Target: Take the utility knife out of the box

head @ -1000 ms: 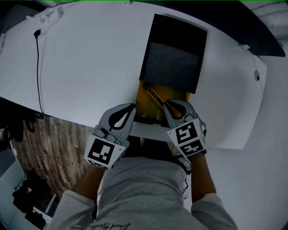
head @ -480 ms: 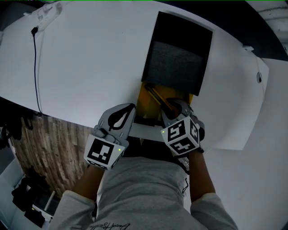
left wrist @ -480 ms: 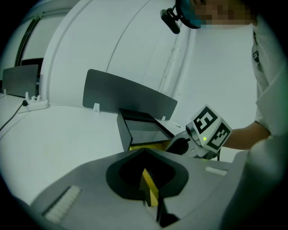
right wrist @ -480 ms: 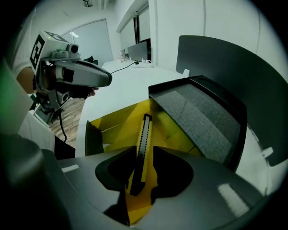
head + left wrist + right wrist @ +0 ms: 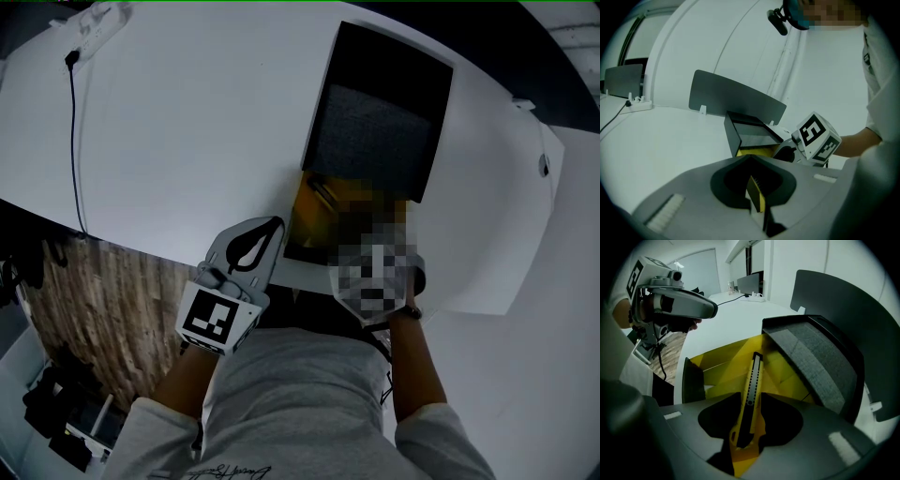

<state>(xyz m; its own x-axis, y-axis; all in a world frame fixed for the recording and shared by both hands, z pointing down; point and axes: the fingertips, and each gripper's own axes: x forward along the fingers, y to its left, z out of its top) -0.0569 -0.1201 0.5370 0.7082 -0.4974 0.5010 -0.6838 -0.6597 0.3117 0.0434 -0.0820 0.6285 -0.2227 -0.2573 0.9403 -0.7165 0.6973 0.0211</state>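
White desk (image 5: 187, 141) carries the open box (image 5: 717, 362), its dark lid tipped back and its yellow inside bare. Your left tongs (image 5: 753, 187) hover just beside the box's near corner, pressed together. Your right tongs (image 5: 751, 401) point steeply down into the box. They have just been spreading and stand wide astride the knife (image 5: 752, 376), which lies on the yellow floor, pads clear of it.

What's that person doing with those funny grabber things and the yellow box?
A person holds a gripper in each hand at an open box on a white table. The right gripper points down into the box, its jaws just opened wide, with the utility knife lying between them, not yet pinched. The left gripper waits beside the box, shut and empty.
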